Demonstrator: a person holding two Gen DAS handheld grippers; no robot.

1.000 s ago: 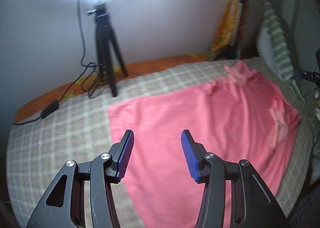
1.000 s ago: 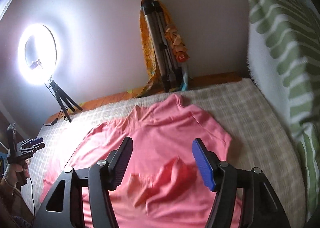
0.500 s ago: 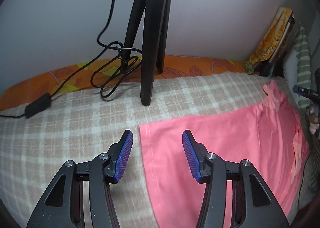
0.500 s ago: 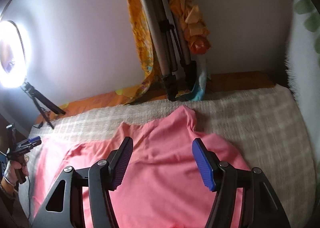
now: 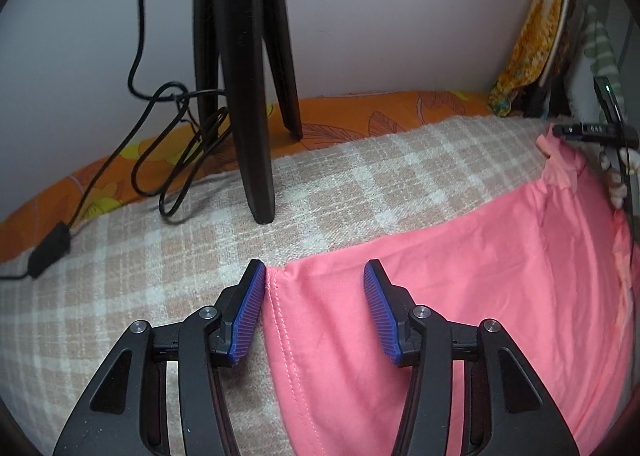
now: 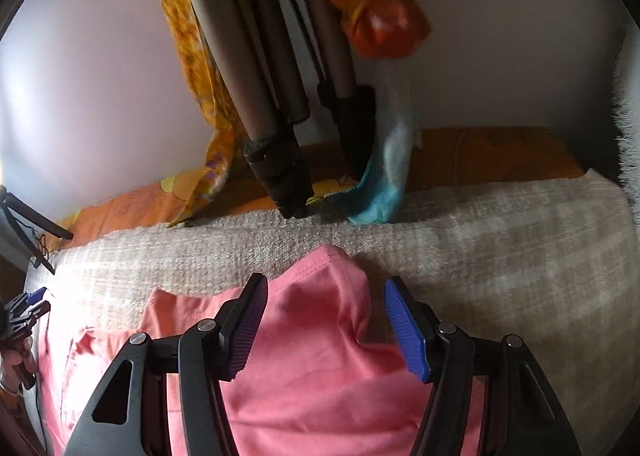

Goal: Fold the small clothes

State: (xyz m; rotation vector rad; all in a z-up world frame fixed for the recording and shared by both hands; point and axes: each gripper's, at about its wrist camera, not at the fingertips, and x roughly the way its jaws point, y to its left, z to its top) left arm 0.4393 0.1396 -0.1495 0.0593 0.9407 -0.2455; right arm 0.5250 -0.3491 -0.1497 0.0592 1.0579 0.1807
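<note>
A pink garment [image 5: 460,288] lies spread flat on a checked beige blanket [image 5: 120,288]. My left gripper [image 5: 314,280] is open and low over the garment's far hemmed corner, its left finger at the hem edge. In the right wrist view the garment [image 6: 320,356] ends in a pointed sleeve tip. My right gripper [image 6: 324,292] is open and straddles that tip, close above it. The right gripper also shows in the left wrist view [image 5: 592,132] at the far right.
A black tripod [image 5: 248,96] with looped cables [image 5: 176,160] stands on the blanket just beyond the left gripper. A folded grey tripod [image 6: 280,104], orange cloths [image 6: 192,56] and a blue cloth [image 6: 380,192] lean on the wall ahead of the right gripper. An orange sheet [image 5: 380,112] borders the blanket.
Both grippers have moved forward and down, the left to the garment's far hem corner, the right to the sleeve tip. Both stay open.
</note>
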